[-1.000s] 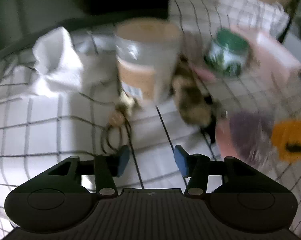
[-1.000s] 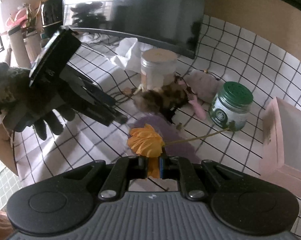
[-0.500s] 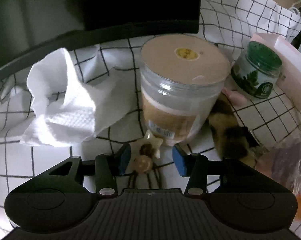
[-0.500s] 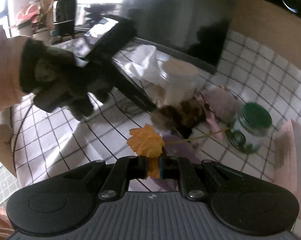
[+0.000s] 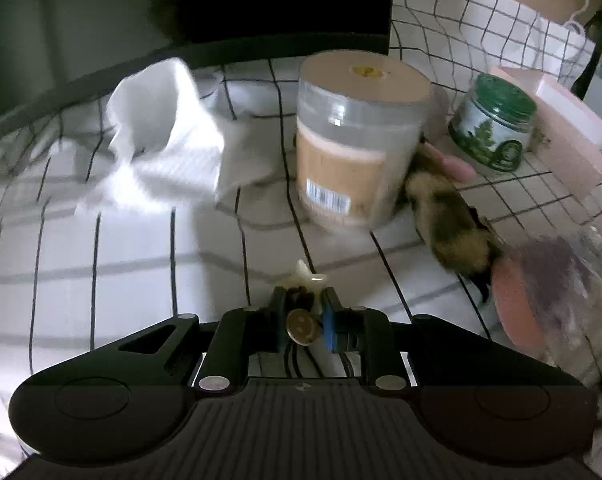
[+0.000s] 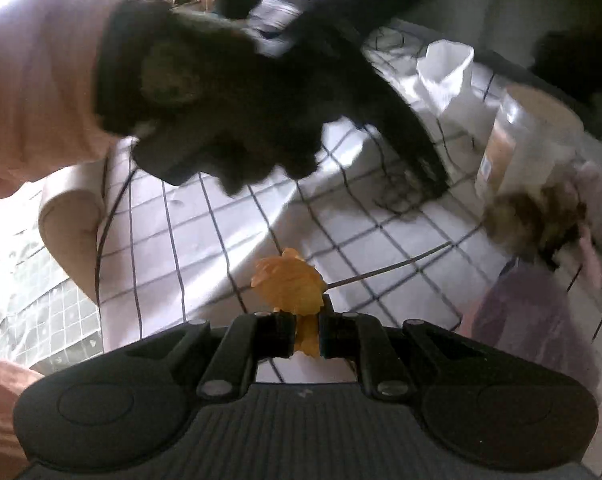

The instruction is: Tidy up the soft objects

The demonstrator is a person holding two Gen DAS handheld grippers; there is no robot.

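My left gripper [image 5: 303, 300] is closing its jaws on a small charm [image 5: 301, 324] with a round smiley bead, a cream star and black cords; the pads press on it just above the checked cloth [image 5: 121, 280]. In the right wrist view, that gripper [image 6: 401, 132] reaches down from a dark gloved hand [image 6: 221, 100]. My right gripper [image 6: 307, 320] holds an orange fabric flower [image 6: 289, 284] whose thin stem trails right; its jaws are opening slightly, with the petals still pinched between the pads. A furry brown toy [image 5: 449, 224] lies beside the tan-lidded clear jar [image 5: 357, 140].
A crumpled white tissue [image 5: 161, 136] lies left of the jar. A green-lidded jar [image 5: 493, 120] and a pink box [image 5: 569, 132] stand at the right. A purple pouch in plastic [image 5: 549, 272] lies beside the furry toy. A dark screen [image 5: 281, 0] stands behind.
The left gripper has shut on the charm, which now hangs between its pads, farther from the jar. The right gripper has swung left and rolled, the flower still in it.
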